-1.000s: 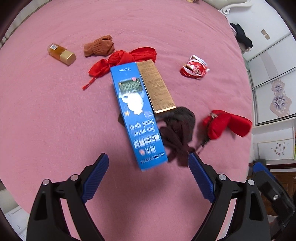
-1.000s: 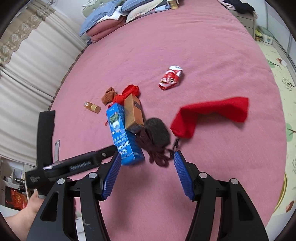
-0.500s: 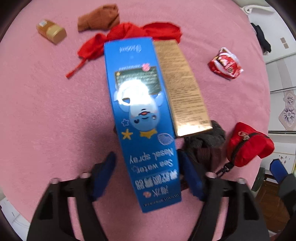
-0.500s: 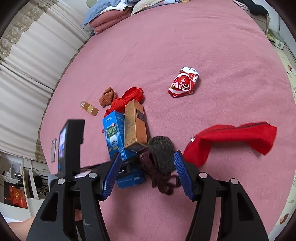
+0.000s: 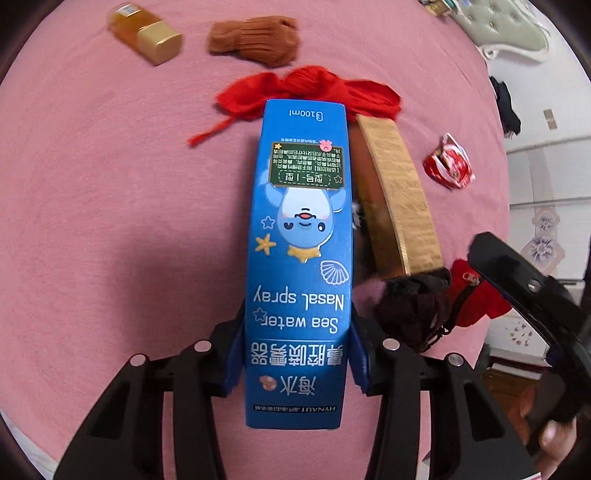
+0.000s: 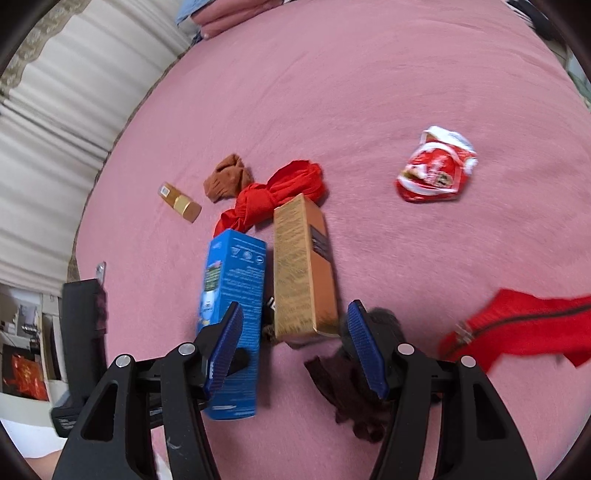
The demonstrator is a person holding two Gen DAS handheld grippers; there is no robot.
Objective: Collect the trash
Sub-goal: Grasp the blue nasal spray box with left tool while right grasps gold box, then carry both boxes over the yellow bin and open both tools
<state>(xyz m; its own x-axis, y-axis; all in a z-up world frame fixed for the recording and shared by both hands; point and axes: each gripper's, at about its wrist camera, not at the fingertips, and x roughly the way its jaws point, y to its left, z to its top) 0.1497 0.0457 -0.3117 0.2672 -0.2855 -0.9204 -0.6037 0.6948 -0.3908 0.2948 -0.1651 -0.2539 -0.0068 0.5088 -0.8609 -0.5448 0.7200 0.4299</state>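
Observation:
A blue nasal spray box (image 5: 299,240) lies on the pink bed cover. My left gripper (image 5: 297,354) has its jaws closing on the box's near end, with both blue pads against its long sides. A gold box (image 6: 299,258) lies right beside the blue box (image 6: 232,288). My right gripper (image 6: 295,347) hangs open above the gold box's near end, its fingers on either side and apart from it. A crumpled red snack wrapper (image 6: 436,166) lies farther off to the right.
Dark socks (image 6: 354,398) lie under the right gripper's right finger. A red zip pouch (image 6: 517,332) is to the right. A red cloth (image 5: 306,92), a brown sock (image 5: 255,37) and an amber bottle (image 5: 147,35) lie beyond the boxes. A curtain (image 6: 55,110) borders the bed.
My left gripper came down over the blue box and its jaws narrowed onto it. My right gripper moved from above the dark socks to above the gold box, jaw width unchanged.

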